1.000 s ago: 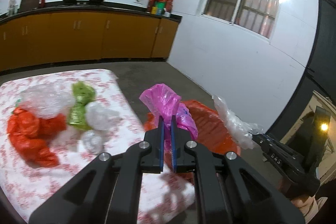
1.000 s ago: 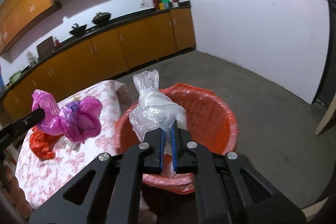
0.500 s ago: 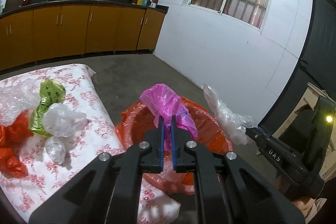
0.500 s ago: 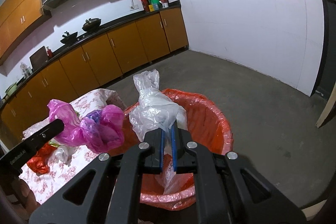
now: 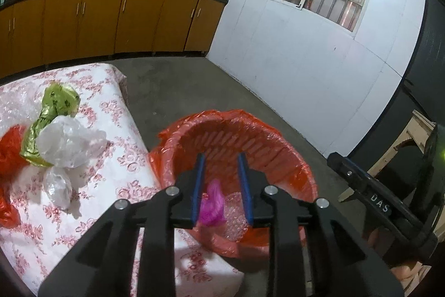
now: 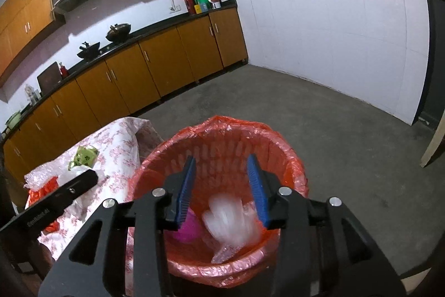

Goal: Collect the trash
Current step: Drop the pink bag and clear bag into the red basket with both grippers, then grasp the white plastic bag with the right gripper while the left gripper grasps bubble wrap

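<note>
Both grippers are being held wide open and empty over the bin (image 6: 289, 157) — left gripper (image 5: 221, 185) and right gripper (image 6: 222, 191). A pink bag (image 5: 212, 203) and a clear plastic bag (image 6: 232, 221), blurred as if falling, are being seen inside the bin already. So it's partly done, probably. On the table (image 5: 116, 185) a green wrapper (image 5: 52, 113), white plastic wads (image 5: 66, 142) and red plastic (image 5: 8, 155) are waiting to be collected — plenty left.
</note>
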Demonstrator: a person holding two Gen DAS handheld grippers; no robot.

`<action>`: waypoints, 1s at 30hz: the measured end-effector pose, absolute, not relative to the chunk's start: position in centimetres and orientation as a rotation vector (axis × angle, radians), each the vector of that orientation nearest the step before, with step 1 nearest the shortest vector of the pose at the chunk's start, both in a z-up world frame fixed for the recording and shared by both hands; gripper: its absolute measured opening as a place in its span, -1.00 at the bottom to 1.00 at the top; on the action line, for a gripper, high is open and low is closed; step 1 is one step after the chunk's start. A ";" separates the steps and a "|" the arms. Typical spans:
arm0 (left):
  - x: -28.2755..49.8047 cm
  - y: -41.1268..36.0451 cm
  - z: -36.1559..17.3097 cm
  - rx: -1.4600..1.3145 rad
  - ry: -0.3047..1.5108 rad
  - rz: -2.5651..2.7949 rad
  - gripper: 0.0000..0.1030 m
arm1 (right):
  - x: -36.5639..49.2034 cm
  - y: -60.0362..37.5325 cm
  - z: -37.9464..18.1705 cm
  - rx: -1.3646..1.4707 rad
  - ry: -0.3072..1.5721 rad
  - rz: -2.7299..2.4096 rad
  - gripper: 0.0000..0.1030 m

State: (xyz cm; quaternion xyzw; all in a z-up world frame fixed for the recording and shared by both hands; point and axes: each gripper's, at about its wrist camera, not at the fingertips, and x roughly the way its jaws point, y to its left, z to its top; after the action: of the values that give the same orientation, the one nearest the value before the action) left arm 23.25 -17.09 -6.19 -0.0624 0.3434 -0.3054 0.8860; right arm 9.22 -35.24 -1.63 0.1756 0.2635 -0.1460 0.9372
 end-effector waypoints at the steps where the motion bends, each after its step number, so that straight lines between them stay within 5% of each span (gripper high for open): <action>1: 23.2 -16.9 -6.2 -0.131 0.713 -0.629 -0.48 | 9.0 -35.4 -1.7 0.357 0.541 -0.302 -0.23; 30: 18.1 8.2 -4.5 -0.066 0.556 0.024 0.31 | 17.0 -19.3 -0.4 0.178 0.628 0.023 -0.23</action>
State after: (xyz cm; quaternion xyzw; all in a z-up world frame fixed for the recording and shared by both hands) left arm 18.12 8.25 -4.50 -0.0327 0.2745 0.0121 0.9609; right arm 17.00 -19.34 -0.44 0.0872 0.3084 0.0114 0.9472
